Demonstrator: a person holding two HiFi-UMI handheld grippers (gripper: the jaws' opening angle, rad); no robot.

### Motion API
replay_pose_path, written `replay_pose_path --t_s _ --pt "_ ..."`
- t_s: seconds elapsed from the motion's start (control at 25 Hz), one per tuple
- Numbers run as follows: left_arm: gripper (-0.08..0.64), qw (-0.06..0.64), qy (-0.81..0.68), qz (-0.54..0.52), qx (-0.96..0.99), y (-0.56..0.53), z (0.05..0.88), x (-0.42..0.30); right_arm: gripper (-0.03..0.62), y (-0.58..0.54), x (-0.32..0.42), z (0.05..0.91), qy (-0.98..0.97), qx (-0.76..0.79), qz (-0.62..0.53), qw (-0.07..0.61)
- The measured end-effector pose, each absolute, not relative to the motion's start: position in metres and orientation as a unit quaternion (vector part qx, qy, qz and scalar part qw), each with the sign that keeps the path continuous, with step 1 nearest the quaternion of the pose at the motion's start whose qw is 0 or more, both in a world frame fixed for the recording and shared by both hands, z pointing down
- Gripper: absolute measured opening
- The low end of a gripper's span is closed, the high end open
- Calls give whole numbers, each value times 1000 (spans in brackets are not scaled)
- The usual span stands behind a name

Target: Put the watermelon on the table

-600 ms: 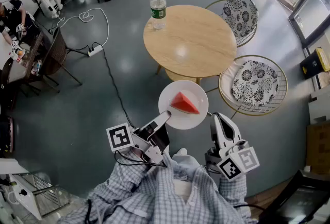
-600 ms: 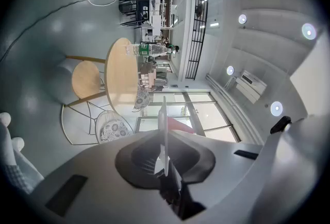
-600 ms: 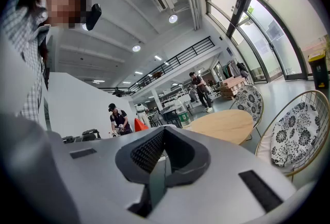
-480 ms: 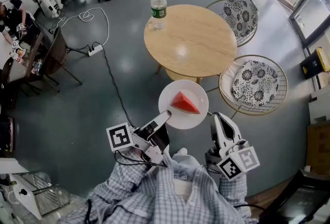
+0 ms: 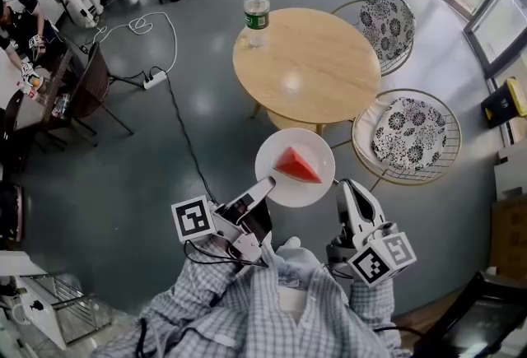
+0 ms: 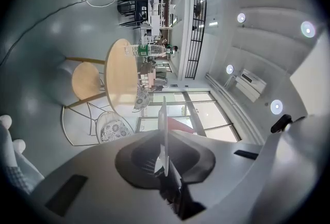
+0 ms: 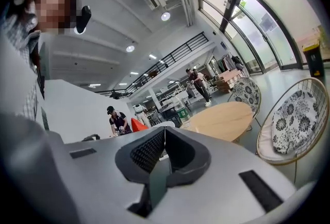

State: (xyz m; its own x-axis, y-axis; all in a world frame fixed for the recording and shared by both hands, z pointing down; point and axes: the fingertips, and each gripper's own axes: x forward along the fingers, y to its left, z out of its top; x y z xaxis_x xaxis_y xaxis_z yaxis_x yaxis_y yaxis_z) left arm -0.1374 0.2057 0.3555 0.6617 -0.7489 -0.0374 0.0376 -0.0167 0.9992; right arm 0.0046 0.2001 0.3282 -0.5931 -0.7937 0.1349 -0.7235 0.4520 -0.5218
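Watermelon [image 5: 296, 165] on a plate [image 5: 278, 186], short of the worktop [image 5: 317, 72]
Left gripper [image 5: 264, 183] pinches the plate's near rim; right gripper [image 5: 350, 190] is closed, empty, just beside it.

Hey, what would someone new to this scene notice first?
The red watermelon wedge stands out, lying on a white plate that the left gripper holds out by its near rim. Just beyond it stands a round wooden table with a bottle at its far edge. Two wire chairs with flowered cushions stand at the table's right.
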Motion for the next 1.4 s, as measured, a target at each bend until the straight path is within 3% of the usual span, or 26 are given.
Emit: replay_pose_path --t_s 0.32,0.44,0.72,1.4 --pt "32 644 -276 -306 645 207 357 -142 13 202 -4 344 815 -421 -384 104" --pt "32 644 -275 -305 645 207 358 -142 84 203 -9 348 806 -411 -410 114" --pt "34 645 -272 -298 649 205 359 -144 84 203 -22 353 810 -395 -422 96" --pt "34 653 -251 -290 653 193 361 -166 83 196 -44 351 806 -411 -409 124"
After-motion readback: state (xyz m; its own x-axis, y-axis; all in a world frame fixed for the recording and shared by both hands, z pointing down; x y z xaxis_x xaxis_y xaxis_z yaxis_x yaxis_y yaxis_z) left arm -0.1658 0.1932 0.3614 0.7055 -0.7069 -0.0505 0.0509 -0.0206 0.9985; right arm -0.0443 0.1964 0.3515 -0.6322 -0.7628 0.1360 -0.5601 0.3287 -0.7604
